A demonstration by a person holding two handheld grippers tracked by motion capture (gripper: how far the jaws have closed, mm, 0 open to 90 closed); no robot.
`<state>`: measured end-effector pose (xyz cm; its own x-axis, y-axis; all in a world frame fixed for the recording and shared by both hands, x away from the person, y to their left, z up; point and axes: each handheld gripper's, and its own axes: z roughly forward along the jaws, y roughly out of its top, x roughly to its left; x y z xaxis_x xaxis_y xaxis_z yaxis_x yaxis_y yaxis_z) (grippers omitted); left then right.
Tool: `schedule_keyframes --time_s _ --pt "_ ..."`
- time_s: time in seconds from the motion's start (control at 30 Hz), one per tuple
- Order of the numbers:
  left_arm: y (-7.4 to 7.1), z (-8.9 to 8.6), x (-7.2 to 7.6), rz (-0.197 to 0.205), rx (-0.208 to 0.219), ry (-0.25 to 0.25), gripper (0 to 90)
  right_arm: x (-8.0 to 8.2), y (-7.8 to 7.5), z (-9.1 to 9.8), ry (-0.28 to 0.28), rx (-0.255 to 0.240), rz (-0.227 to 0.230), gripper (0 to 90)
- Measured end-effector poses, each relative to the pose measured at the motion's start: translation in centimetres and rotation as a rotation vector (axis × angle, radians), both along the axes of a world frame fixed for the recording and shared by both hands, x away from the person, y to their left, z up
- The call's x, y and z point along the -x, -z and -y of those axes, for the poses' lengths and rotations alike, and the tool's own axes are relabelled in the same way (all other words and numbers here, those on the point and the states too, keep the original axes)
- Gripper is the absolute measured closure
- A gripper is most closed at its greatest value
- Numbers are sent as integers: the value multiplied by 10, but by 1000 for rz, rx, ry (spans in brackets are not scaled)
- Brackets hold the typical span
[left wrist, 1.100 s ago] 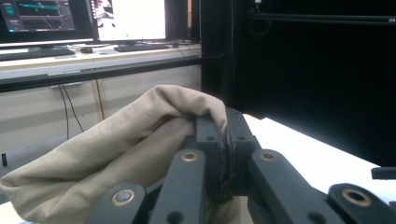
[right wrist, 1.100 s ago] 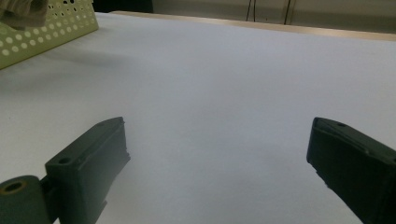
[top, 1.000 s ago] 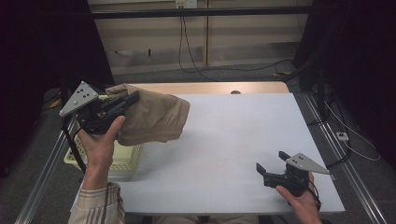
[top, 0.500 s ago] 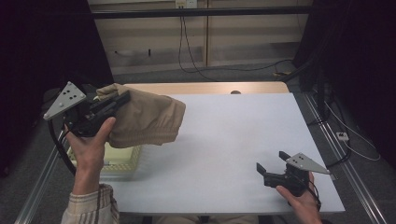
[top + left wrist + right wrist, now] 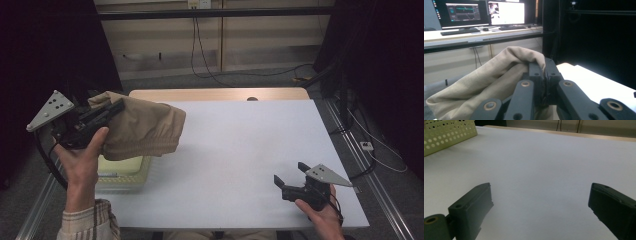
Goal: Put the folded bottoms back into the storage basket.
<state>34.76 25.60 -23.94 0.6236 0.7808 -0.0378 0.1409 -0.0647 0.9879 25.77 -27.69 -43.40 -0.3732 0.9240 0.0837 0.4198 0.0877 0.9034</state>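
A beige cloth garment (image 5: 142, 129) hangs in the air over the table's left side, above a pale yellow perforated basket (image 5: 125, 172). My left gripper (image 5: 116, 107) is shut on a fold of the cloth, raised at the left of the high view. In the left gripper view the black jaws pinch the beige cloth (image 5: 499, 80) at my left gripper (image 5: 544, 72), and the fabric drapes down to the left. My right gripper (image 5: 290, 174) rests low near the table's front right edge, open with nothing between its jaws, and in the right gripper view my right gripper (image 5: 540, 205) spans bare white tabletop.
The white table (image 5: 240, 145) has a wooden strip along its far edge. The basket's corner (image 5: 446, 135) is at the upper left of the right gripper view. Metal rails run along both table sides. Monitors and a keyboard stand on a desk (image 5: 474, 27) beyond.
My left gripper has carried the cloth further left and slightly up, drawing it off the table and over the basket. The right gripper has stayed put.
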Motion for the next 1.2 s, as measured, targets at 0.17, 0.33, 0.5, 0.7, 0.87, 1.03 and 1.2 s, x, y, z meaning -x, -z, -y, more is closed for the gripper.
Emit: schedule_keyframes --time_s 0.17,0.33,0.5,0.7,0.87,1.03,1.2 --pt "-2 -8 1 5 -16 -16 871 0 0 0 2 -4 0 49" --pt "-3 -21 4 2 7 -31 871 0 0 0 1 -2 -1 49" --pt "-6 -33 9 17 22 -47 871 0 0 0 2 -2 0 49" --pt "-6 -41 10 19 8 -68 870 1 0 0 -2 0 0 49" --pt "-1 -49 6 -15 -1 -87 870 1 0 0 -2 0 0 49" --pt "3 -55 3 -31 2 -106 870 1 0 0 -2 0 1 49" --pt "7 -63 1 -55 5 -119 870 0 0 0 -2 -1 0 49"
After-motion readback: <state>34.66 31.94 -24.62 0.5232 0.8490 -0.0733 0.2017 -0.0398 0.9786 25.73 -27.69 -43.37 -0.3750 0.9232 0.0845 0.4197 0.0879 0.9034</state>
